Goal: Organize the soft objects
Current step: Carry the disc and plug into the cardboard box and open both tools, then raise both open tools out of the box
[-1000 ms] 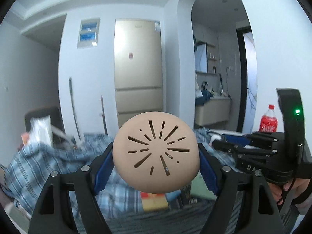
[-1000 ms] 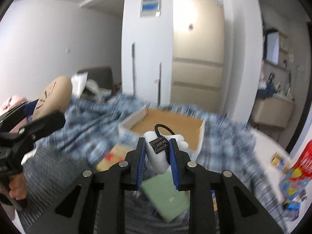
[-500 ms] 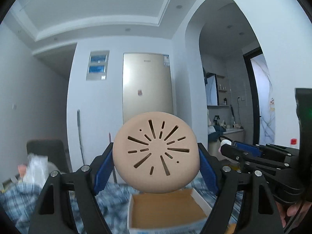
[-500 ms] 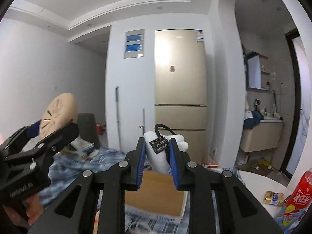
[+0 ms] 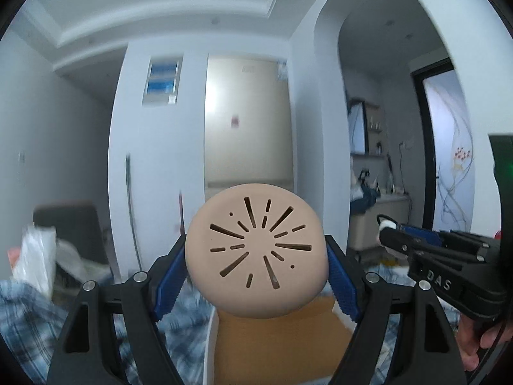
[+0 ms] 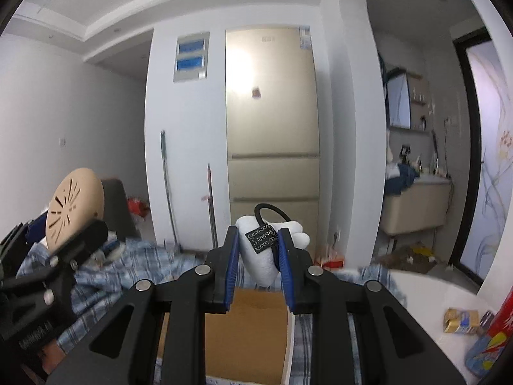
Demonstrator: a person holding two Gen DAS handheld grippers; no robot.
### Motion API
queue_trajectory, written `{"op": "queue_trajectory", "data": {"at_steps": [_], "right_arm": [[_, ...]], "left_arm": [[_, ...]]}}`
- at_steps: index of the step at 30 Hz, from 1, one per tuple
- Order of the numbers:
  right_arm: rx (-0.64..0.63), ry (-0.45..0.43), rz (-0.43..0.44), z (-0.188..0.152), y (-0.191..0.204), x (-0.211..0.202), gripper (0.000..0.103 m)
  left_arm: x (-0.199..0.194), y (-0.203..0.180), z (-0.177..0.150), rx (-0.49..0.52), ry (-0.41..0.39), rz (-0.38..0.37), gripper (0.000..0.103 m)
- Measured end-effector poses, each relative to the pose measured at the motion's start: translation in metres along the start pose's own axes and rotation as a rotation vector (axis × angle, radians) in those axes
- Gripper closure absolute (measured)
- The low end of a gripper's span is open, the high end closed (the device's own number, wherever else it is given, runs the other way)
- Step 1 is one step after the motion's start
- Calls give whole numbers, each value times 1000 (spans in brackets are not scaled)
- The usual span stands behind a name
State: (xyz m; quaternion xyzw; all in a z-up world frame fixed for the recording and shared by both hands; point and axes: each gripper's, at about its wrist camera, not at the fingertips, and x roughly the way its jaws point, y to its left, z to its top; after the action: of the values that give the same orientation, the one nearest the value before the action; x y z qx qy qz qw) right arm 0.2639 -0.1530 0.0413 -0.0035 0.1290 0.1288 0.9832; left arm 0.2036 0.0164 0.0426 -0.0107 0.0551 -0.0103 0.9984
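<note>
My left gripper [image 5: 256, 263] is shut on a round beige soft pad with slit cut-outs [image 5: 256, 253], held up in the air. It also shows at the left of the right wrist view [image 6: 75, 207]. My right gripper [image 6: 258, 253] is shut on a small white plush toy with a black tag and cord loop [image 6: 266, 250]. The right gripper also shows at the right of the left wrist view [image 5: 389, 234]. An open cardboard box [image 6: 247, 330] sits below both grippers on a blue plaid cloth [image 6: 134, 266].
A beige fridge [image 6: 272, 134] stands ahead against the white wall, with two mop handles [image 6: 168, 192] beside it. A dark chair [image 5: 70, 231] with plastic bags is at the left. A white table [image 6: 429, 298] with snack packets and a red bottle is at the right.
Both grippers have swung up from looking down at the table to looking across the room, then dipped slightly. The box now lies under both. Both objects stay held.
</note>
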Motion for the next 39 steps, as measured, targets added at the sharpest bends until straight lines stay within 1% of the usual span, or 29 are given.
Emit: {"op": "queue_trajectory", "data": {"at_steps": [1, 3, 4, 5, 7, 9, 12, 14, 16, 18, 21, 22, 24, 25, 26, 27, 29, 31, 33, 39], "right_arm": [[0, 52, -1, -5, -1, 9, 80], [17, 156, 27, -17, -3, 26, 80], [21, 198, 40, -22, -4, 32, 80], [23, 237, 43, -28, -4, 39, 80], [25, 281, 48, -37, -6, 45, 80], [40, 330, 69, -45, -9, 52, 80], [69, 390, 93, -52, -14, 63, 80], [72, 412, 93, -56, -13, 67, 80], [73, 424, 96, -57, -13, 69, 80], [70, 426, 95, -57, -12, 72, 80], [69, 425, 95, -56, -11, 74, 80], [71, 422, 88, -56, -11, 74, 74], [77, 419, 72, -54, -12, 75, 57], [81, 414, 72, -54, -13, 75, 40], [86, 404, 73, -53, -13, 74, 35], [87, 394, 71, -52, -14, 72, 35], [82, 391, 74, -51, -14, 71, 35], [82, 398, 74, -51, -14, 72, 35], [84, 406, 80, -52, -14, 73, 35], [75, 386, 73, -48, -14, 68, 35]], "left_arm": [[7, 1, -5, -9, 38, 3, 22], [34, 10, -15, -44, 191, -29, 22], [44, 12, -19, -56, 236, -31, 22], [57, 17, -24, -74, 301, -42, 22], [79, 26, -35, -102, 406, -44, 22], [92, 29, -44, -102, 465, -44, 22], [103, 40, -50, -116, 505, -68, 22], [106, 40, -54, -122, 508, -67, 22], [104, 38, -56, -99, 496, -56, 22], [103, 33, -59, -79, 490, -53, 22], [100, 32, -61, -77, 487, -57, 22], [98, 30, -60, -73, 480, -53, 22], [96, 30, -60, -68, 468, -33, 20], [97, 30, -61, -72, 471, -20, 18], [97, 30, -61, -75, 472, -22, 18], [97, 30, -60, -73, 467, -25, 18], [95, 28, -59, -61, 457, -25, 14], [92, 25, -58, -41, 434, -28, 5], [88, 22, -55, -30, 407, -31, 0], [80, 24, -48, -41, 380, -34, 0]]}}
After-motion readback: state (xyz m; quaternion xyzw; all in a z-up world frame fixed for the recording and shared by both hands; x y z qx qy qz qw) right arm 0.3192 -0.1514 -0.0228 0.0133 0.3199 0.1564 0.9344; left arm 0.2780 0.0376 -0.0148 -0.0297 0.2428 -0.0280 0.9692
